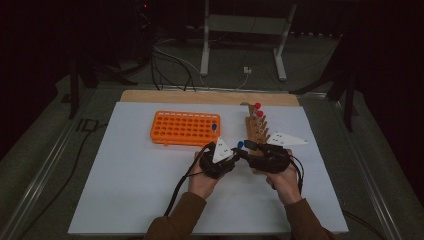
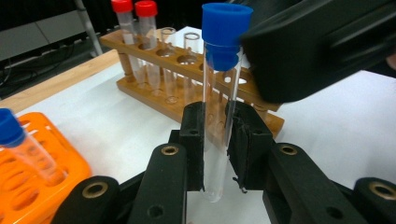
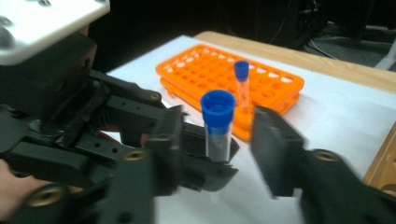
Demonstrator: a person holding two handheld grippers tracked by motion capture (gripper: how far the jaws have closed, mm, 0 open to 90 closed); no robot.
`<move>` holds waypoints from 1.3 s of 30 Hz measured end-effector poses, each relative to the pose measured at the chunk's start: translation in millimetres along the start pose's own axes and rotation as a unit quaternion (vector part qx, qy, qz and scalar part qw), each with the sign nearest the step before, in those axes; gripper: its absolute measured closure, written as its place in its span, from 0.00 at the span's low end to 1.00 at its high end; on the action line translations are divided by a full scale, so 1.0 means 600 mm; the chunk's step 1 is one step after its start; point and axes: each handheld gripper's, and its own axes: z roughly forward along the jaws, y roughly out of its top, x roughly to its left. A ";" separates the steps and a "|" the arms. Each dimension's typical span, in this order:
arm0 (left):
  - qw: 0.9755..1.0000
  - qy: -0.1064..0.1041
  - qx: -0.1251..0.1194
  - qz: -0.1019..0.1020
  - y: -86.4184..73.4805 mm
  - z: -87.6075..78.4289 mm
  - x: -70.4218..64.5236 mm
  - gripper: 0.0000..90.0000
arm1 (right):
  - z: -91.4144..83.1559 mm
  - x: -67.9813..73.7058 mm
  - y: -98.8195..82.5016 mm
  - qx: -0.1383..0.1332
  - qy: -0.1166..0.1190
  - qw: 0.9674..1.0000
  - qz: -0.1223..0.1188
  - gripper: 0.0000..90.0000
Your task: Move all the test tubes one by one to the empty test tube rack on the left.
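Left gripper [image 2: 215,140] pinching blue-capped tube [image 2: 219,112] upright at mid-length, above white mat [image 1: 140,180] near wooden rack [image 2: 154,84]. Right gripper [image 3: 217,140] spread, flanking tube's cap, clear of it. Orange rack [image 3: 275,86] beyond.

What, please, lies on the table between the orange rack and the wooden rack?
Bare white table separates the orange rack from the wooden rack in the high view.
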 end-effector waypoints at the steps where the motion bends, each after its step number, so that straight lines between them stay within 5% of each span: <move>1: 1.000 0.002 -0.001 -0.001 0.000 -0.002 0.003 0.85 | 0.000 0.000 0.000 0.000 0.000 1.000 0.000 0.52; 4: 1.000 0.010 -0.007 -0.013 0.002 -0.010 0.016 0.85 | -0.010 -0.004 0.003 -0.006 -0.019 1.000 -0.002 0.34; 9: 0.999 0.021 -0.014 -0.028 0.003 -0.019 0.033 0.85 | -0.018 -0.008 0.004 -0.004 -0.039 0.999 0.000 0.18; 23: 0.995 0.075 -0.035 -0.054 0.000 -0.042 0.096 0.85 | -0.051 -0.032 -0.015 -0.009 -0.072 0.997 0.002 0.02; 28: 0.993 0.094 -0.035 -0.057 -0.003 -0.040 0.109 0.85 | -0.063 -0.041 -0.017 -0.028 -0.076 0.997 0.014 0.00; 39: 0.986 0.138 -0.030 -0.090 -0.016 -0.021 0.146 0.85 | -0.067 -0.044 -0.019 -0.033 -0.079 0.996 0.016 0.00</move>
